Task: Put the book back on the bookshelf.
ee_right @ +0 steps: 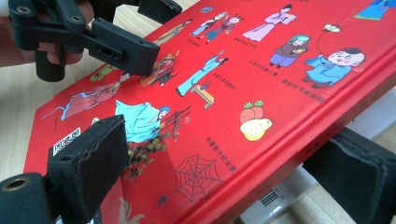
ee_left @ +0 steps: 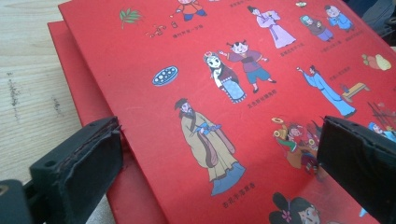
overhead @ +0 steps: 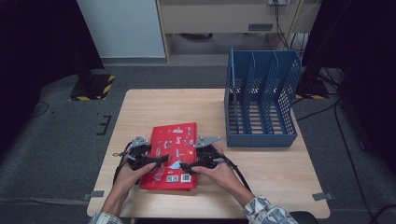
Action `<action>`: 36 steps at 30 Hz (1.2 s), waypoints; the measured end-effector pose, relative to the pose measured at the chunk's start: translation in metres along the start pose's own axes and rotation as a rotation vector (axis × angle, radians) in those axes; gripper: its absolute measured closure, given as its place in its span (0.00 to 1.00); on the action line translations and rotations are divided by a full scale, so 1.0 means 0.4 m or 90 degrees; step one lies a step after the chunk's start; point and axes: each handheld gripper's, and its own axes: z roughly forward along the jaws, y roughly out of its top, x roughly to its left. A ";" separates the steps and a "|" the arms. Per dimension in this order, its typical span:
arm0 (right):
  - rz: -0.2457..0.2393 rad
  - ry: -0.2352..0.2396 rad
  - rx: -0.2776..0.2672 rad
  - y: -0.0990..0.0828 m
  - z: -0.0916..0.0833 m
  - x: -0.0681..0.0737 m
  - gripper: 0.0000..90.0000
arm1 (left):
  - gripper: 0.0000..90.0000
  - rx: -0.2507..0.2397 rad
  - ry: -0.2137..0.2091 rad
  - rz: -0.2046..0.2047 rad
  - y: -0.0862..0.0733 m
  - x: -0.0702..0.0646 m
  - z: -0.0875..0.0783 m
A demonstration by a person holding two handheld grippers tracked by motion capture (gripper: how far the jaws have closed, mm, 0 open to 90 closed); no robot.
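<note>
A red picture book (overhead: 172,154) with cartoon figures on its cover lies on the wooden table (overhead: 154,107) near the front edge. My left gripper (overhead: 156,161) is open at the book's left side. In the left gripper view (ee_left: 219,135) one jaw sits beside the cover's (ee_left: 224,70) edge and the other over it, with a second red layer (ee_left: 79,70) below. My right gripper (overhead: 187,167) is open at the right side. In the right gripper view (ee_right: 224,140) it straddles the book's (ee_right: 261,93) raised edge, one jaw above and one below. A white surface with a barcode (ee_right: 280,196) shows beneath.
A blue three-slot file rack (overhead: 261,98) stands at the table's back right, its open side facing the book. The left gripper (ee_right: 149,32) shows in the right gripper view, close over the cover. Bare wood lies behind the book and to the front right.
</note>
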 end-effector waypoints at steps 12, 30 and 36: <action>0.019 0.020 0.022 0.031 0.007 -0.013 0.08 | 0.06 -0.011 -0.001 -0.023 -0.006 0.011 -0.003; 0.061 0.022 0.041 0.057 0.062 -0.006 0.06 | 0.06 -0.025 -0.001 -0.032 -0.010 0.004 -0.003; 0.042 0.005 0.035 0.063 0.058 0.001 0.09 | 0.06 -0.029 -0.001 -0.027 -0.010 0.003 -0.007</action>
